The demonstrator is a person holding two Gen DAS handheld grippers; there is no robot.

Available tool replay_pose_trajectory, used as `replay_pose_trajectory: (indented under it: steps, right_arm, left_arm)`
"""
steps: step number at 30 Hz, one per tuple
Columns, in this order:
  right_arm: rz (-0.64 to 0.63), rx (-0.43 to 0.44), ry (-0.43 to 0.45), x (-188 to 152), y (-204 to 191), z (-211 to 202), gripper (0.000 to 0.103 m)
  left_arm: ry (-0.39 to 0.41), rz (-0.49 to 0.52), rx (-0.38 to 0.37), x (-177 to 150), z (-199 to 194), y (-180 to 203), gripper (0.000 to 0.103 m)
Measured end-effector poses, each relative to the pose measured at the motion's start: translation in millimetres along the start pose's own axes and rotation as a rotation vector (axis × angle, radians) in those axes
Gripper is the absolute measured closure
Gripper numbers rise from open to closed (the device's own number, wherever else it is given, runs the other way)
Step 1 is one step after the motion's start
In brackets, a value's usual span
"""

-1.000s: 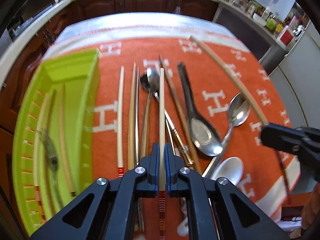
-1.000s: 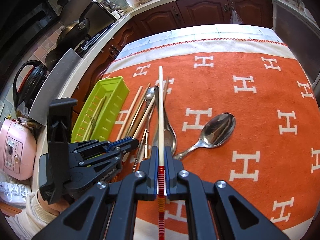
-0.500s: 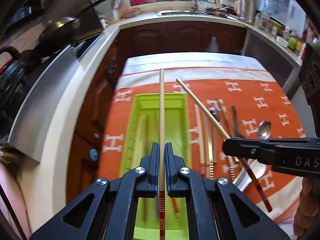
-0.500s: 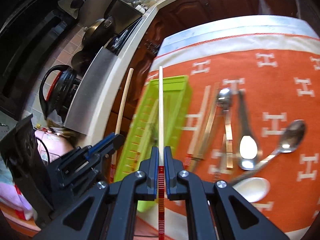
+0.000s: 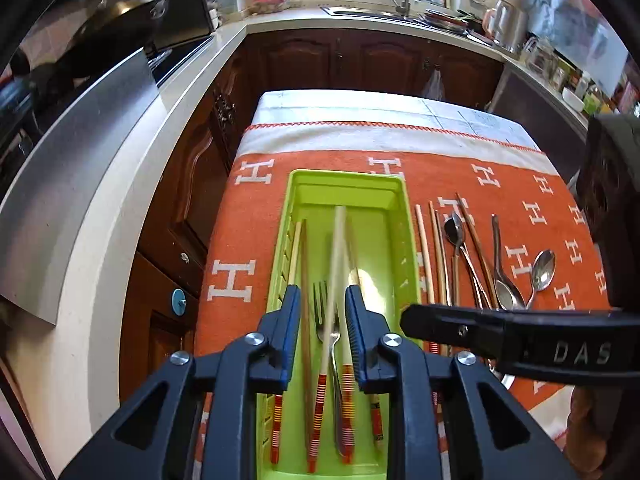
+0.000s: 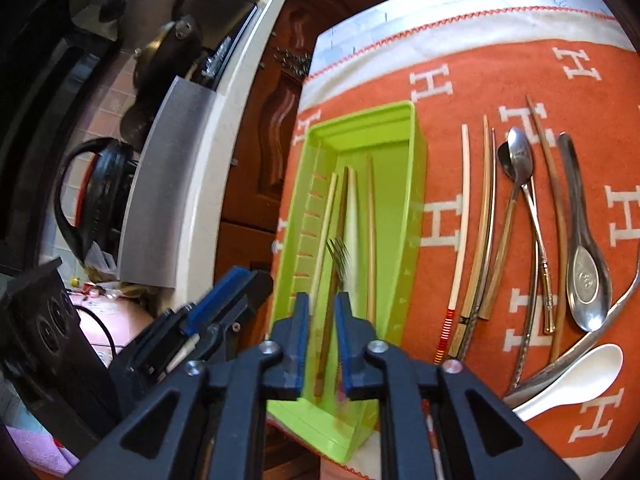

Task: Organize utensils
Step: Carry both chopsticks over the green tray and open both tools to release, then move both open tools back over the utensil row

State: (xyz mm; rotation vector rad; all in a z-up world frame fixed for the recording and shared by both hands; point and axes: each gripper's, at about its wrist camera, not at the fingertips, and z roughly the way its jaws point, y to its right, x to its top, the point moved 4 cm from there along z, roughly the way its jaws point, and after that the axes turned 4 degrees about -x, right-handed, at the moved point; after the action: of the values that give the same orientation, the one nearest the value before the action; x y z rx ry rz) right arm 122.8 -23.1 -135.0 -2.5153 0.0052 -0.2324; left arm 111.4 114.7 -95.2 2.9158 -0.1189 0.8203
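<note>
Several chopsticks [image 5: 297, 256] and a fork [image 5: 322, 312] are already lying lengthwise in the green tray [image 5: 404, 216], so the sorting is underway but nowhere near finished, I'd say. One pale chopstick [image 5: 338, 248] is showing up blurred right over the middle of the tray, between the parted fingers of the left gripper [image 5: 320, 344], so it looks like it's dropping in loose rather than being pinched. The right gripper [image 6: 322, 340] is hanging over the near end of the tray with its jaws apart too and nothing between them that I can make out. What's left is sitting on the orange cloth [image 6: 480, 72] just beside the tray: a white chopstick with a red-striped end [image 6: 460, 220], a couple of tan and darker sticks next to it, some long metal spoons [image 6: 520, 160] crossing each other, a broad metal soup spoon [image 6: 588, 280] and a white ceramic spoon [image 6: 580, 376] at the near edge. So my guess is roughly a third is in, and all the spoons are still waiting. The kitchen counter [image 5: 168, 120] is running along the left, with the sink [image 5: 368, 12] way at the back.
</note>
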Motion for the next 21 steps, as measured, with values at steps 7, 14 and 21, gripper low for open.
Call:
replay_pose_trajectory:
  steps: [7, 14, 21]
  right_arm:
    - [-0.047, -0.062, -0.044, -5.6, 4.6, 19.5, 0.084]
    - [-0.125, -0.138, -0.07, -8.3, 5.9, 32.3, 0.095]
    - [-0.201, -0.229, -0.057, -4.0, 10.7, 30.8, 0.103]
  left_arm:
    - [-0.014, -0.058, -0.005, -1.2, 10.4, -19.4, 0.081]
    - [-0.025, -0.075, -0.007, -4.9, 16.6, -22.2, 0.071]
    - [-0.037, -0.082, -0.022, -6.9, 20.7, -21.0, 0.071]
